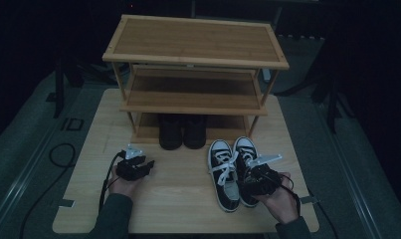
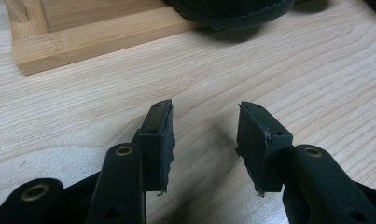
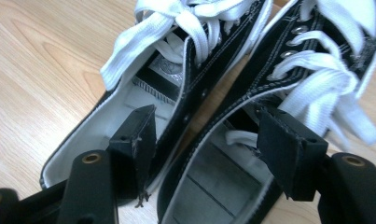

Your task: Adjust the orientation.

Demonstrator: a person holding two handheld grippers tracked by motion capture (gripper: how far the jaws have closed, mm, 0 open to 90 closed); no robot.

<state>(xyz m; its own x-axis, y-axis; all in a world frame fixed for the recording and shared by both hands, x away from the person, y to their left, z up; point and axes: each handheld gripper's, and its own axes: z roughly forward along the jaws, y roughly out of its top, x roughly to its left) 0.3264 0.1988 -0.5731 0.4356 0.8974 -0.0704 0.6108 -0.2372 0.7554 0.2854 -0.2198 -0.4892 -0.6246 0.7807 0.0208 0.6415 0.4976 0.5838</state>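
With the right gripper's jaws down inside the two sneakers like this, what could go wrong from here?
1. The right gripper is open, one jaw inside each sneaker, straddling their adjoining walls. Closing may pinch just one wall, so a shoe could drop.
2. A loose lace lies close to the jaws and could snag.
3. The boots already fill the middle of the rack's bottom shelf, so sliding the sneakers in there could knock them.

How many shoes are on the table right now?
4. Two black canvas sneakers with white laces lie side by side at the right gripper. Two plain black shoes stand on the bamboo rack's bottom shelf. Others could be hidden.
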